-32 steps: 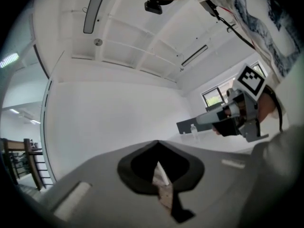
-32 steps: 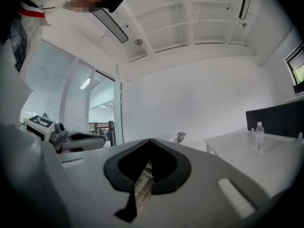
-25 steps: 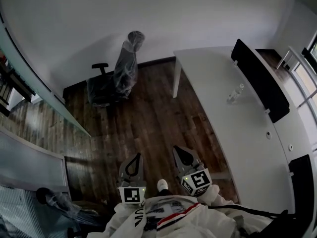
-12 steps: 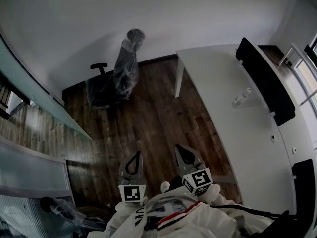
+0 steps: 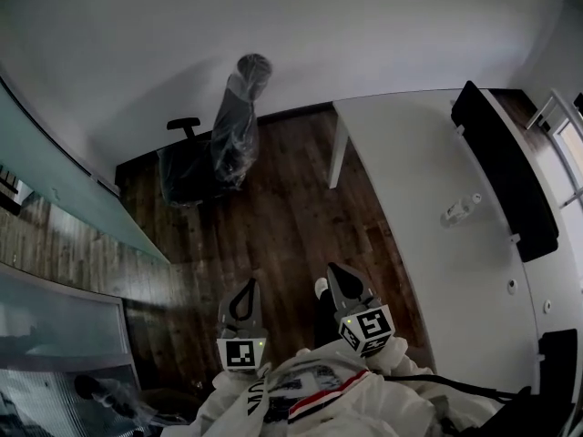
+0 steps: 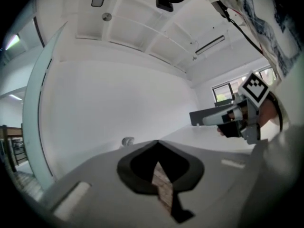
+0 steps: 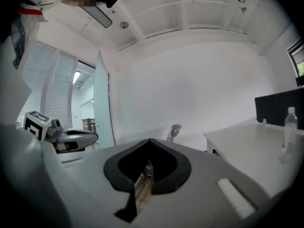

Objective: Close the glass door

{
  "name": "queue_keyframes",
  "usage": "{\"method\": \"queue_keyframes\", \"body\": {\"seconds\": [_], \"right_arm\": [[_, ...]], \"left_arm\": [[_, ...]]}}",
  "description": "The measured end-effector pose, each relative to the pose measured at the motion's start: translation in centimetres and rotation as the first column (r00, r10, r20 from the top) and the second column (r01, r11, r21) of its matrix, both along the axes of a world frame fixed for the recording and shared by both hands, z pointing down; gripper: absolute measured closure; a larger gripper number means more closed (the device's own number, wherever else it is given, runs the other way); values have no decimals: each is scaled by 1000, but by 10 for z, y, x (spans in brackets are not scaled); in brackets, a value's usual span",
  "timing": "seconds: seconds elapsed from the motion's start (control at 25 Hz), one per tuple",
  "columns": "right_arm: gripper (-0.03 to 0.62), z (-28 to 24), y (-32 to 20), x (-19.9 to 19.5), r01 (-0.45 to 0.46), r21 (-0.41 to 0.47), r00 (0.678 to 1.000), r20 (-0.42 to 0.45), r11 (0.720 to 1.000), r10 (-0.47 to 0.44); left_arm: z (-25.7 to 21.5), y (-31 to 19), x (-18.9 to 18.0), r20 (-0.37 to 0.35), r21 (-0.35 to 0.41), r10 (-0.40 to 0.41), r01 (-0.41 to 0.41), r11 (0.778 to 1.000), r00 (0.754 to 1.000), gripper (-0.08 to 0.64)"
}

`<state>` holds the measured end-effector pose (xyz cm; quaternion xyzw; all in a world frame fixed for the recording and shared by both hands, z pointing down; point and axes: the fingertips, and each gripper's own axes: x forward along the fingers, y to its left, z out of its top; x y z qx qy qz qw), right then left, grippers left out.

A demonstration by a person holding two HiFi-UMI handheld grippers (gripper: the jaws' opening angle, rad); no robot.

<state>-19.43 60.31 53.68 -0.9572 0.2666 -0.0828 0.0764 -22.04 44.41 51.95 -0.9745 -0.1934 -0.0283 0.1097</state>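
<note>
Although the person has shifted slightly onward, left gripper (image 5: pixel 243 300) and right gripper (image 5: pixel 344 285) stay clenched empty, short of the wrapped chair (image 5: pixel 228 135); the glass door (image 5: pixel 82 198), left of it, remains unreached.

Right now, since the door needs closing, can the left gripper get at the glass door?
Probably not yet: the left gripper hangs near the person's body, and the glass door stands well apart on its left. Only wood floor lies between, so stepping closer should do.

Glossy wood floor (image 5: pixel 273 217); chair (image 5: pixel 232 126) seemingly wrapped in plastic; smooth glass door (image 5: pixel 64 194).
</note>
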Motion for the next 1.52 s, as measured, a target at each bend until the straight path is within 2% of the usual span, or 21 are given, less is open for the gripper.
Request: {"method": "queue_keyframes", "body": {"seconds": [0.24, 0.52, 0.84, 1.08, 1.28, 1.52], "right_arm": [[588, -13, 0, 101, 78, 12, 997, -14, 997, -78], [588, -9, 12, 173, 102, 17, 995, 16, 995, -102], [588, -12, 34, 225, 105, 24, 994, 8, 994, -105], [588, -3, 50, 256, 107, 44, 994, 11, 993, -108], [588, -3, 48, 279, 118, 67, 993, 18, 991, -119], [588, -7, 38, 315, 105, 62, 994, 4, 993, -106]], "left_arm": [[-4, 11, 90, 25, -7, -56, 56, 998, 998, 565], [-6, 28, 164, 40, -10, -72, 72, 997, 997, 565], [-11, 55, 221, 28, 8, -54, 54, 999, 998, 565], [-8, 74, 247, 35, 28, -50, 49, 998, 998, 565], [-15, 73, 266, 17, 74, -39, 38, 997, 999, 565], [-15, 55, 304, 15, 27, -66, 66, 997, 998, 565]]}}
